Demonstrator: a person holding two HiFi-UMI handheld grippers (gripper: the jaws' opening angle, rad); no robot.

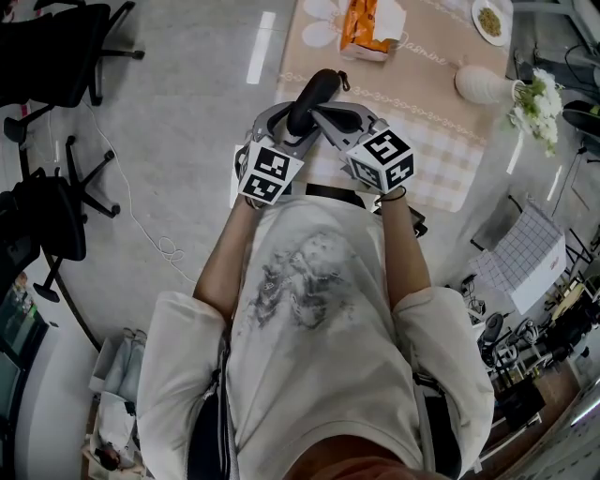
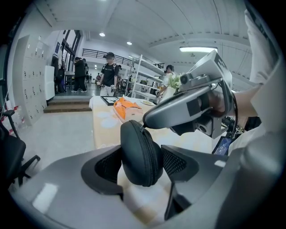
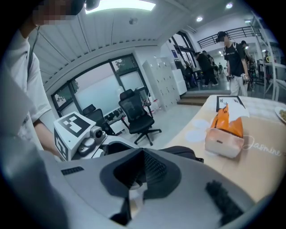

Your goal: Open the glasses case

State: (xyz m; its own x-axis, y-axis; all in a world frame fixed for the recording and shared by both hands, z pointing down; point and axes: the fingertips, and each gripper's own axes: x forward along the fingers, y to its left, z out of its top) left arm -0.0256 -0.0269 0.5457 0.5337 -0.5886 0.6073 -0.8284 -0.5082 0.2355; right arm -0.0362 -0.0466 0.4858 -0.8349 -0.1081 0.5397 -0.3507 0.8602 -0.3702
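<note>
A black zippered glasses case (image 1: 314,94) is held up over the near edge of the table. My left gripper (image 1: 296,129) is shut on its lower end; in the left gripper view the ribbed pads (image 2: 178,162) press the case (image 2: 140,154) from both sides. My right gripper (image 1: 318,112) comes in from the right, jaws together, its tip (image 2: 145,123) on the zip line at the case's upper end, pinching the zipper pull. In the right gripper view the closed jaws (image 3: 142,167) cover most of the case (image 3: 181,152). The case's zip looks closed.
A table with a beige cloth (image 1: 422,112) lies ahead. On it are an orange-and-white packet (image 1: 370,28), a white vase with flowers (image 1: 487,84) and a plate (image 1: 490,21). Black office chairs (image 1: 56,47) stand to the left. People stand far off (image 2: 108,71).
</note>
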